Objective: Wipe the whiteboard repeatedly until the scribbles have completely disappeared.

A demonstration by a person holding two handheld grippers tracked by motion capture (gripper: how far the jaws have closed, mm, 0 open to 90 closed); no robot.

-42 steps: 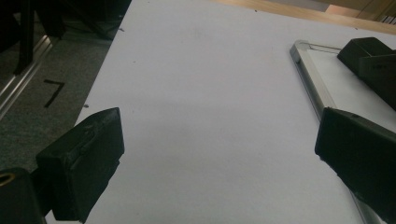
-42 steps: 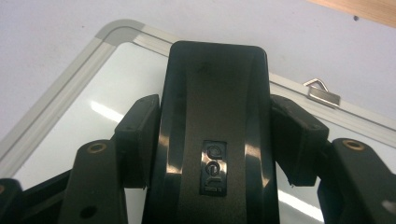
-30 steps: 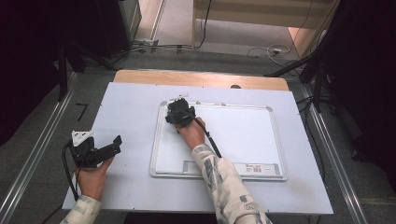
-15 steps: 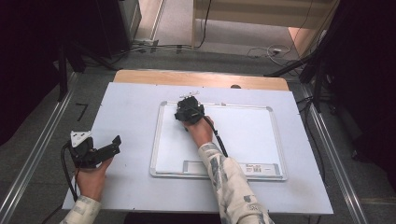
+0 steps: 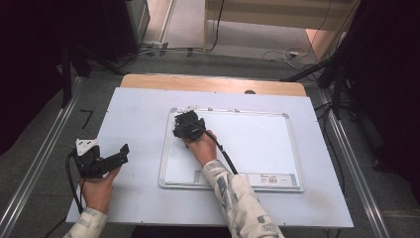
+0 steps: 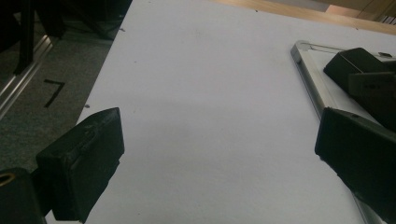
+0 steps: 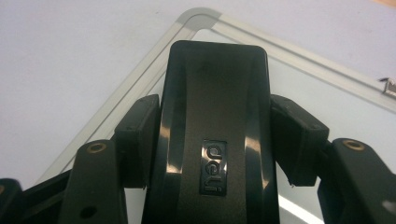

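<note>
The right gripper (image 5: 187,125) has its jaws squeezed on a black eraser (image 7: 215,135). In the right gripper view the eraser sits right between the two jaws, one jaw pressing on each of its long sides. It is shiny and has a small label in the middle of its top. It sticks out past the jaw tips, and its far end points at the rounded corner of the whiteboard (image 7: 327,102).

In the high view the right gripper and the eraser are on the whiteboard (image 5: 257,144), close to its far left corner. The whiteboard is white with a silver frame and lies flat on the table (image 5: 133,114). The right hand (image 5: 200,146) is behind the jaws, over the board, and a black cable runs back from the gripper along the sleeve.

The left gripper (image 5: 106,159) has its jaws spread wide, with nothing between them. In the left gripper view only the bare pale table (image 6: 201,102) shows between the two jaws. Beside the right-hand jaw in that view is the silver frame of the whiteboard (image 6: 310,77), and past that jaw is the black right gripper (image 6: 359,67) on the board. In the high view the left gripper is well apart from the whiteboard, off to its left side, held by the left hand (image 5: 96,191) near the table's edge.
</note>
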